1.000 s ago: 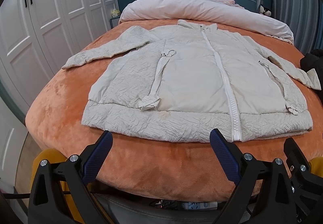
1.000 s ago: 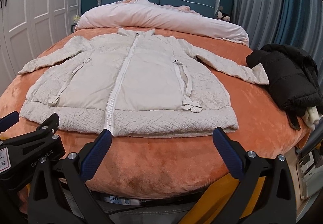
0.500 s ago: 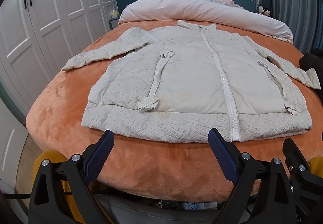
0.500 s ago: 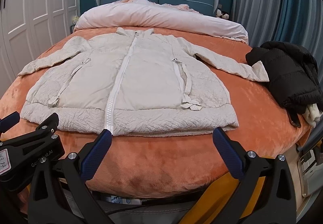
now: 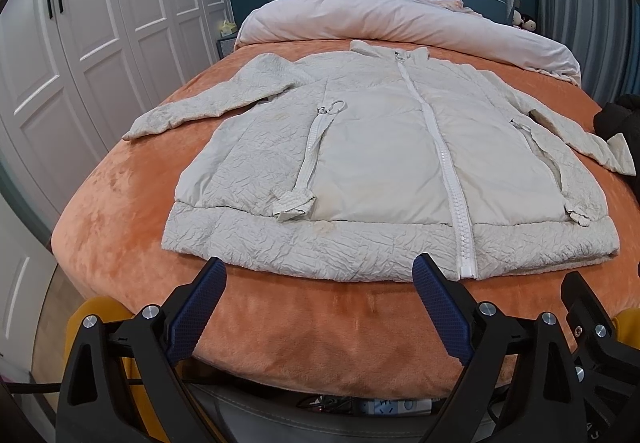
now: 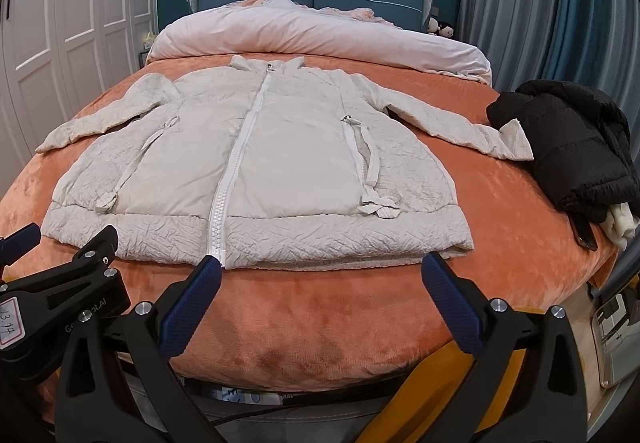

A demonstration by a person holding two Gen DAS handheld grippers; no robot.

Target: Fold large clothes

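A cream zip-up jacket point(image 5: 384, 163) lies flat and face up on the orange bed cover point(image 5: 120, 211), sleeves spread to both sides, hem toward me. It also shows in the right wrist view point(image 6: 280, 163). My left gripper point(image 5: 318, 275) is open and empty, just short of the hem at the bed's foot. My right gripper point(image 6: 320, 271) is open and empty, also just short of the hem, near the zipper's bottom end point(image 6: 216, 251). The left gripper's body shows at the left of the right wrist view point(image 6: 60, 283).
A black jacket point(image 6: 572, 151) lies bunched on the bed's right side, touching the cream sleeve's cuff. A rolled pink duvet point(image 6: 320, 35) lies across the head of the bed. White wardrobes point(image 5: 100, 23) stand along the left; curtains point(image 6: 540, 3) hang on the right.
Both grippers have edged slightly forward toward the jacket's hem. Their jaws stay open and the jacket has not moved.
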